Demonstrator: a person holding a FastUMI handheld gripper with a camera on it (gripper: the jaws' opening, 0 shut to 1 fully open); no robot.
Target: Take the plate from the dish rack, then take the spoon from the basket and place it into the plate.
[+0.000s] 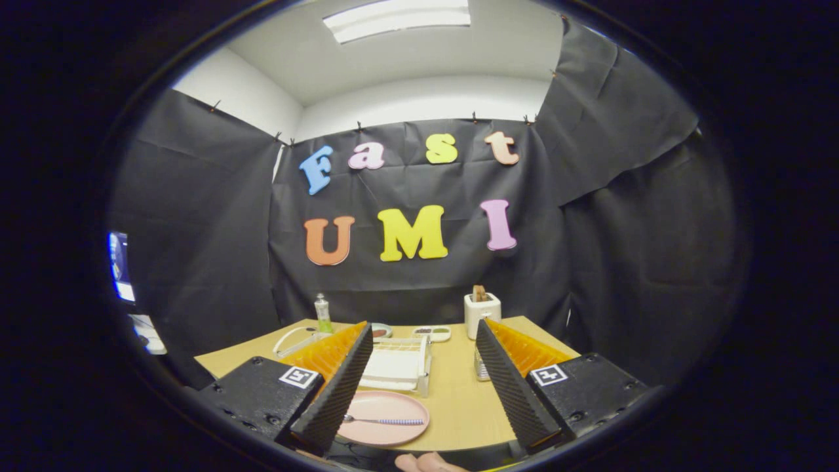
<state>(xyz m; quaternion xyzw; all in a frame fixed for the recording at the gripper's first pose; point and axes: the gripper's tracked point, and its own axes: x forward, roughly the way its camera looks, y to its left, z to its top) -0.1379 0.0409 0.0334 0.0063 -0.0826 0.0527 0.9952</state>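
Note:
A pink plate (pixel 387 419) lies flat on the wooden table (pixel 459 393), near its front edge, just inside my left finger. A spoon (pixel 387 421) with a striped handle lies across the plate. The white dish rack (pixel 398 366) stands just beyond the plate, between my fingers. A small mesh basket (pixel 482 368) is partly hidden behind my right finger. My gripper (pixel 423 387) hangs above the table with its fingers spread wide and nothing between them.
At the table's back stand a small bottle (pixel 322 313), a white holder (pixel 482 313) with brown items, and two small dishes (pixel 432 333). A white looped item (pixel 292 341) lies at the back left. A person's fingertips (pixel 429 463) show below the front edge.

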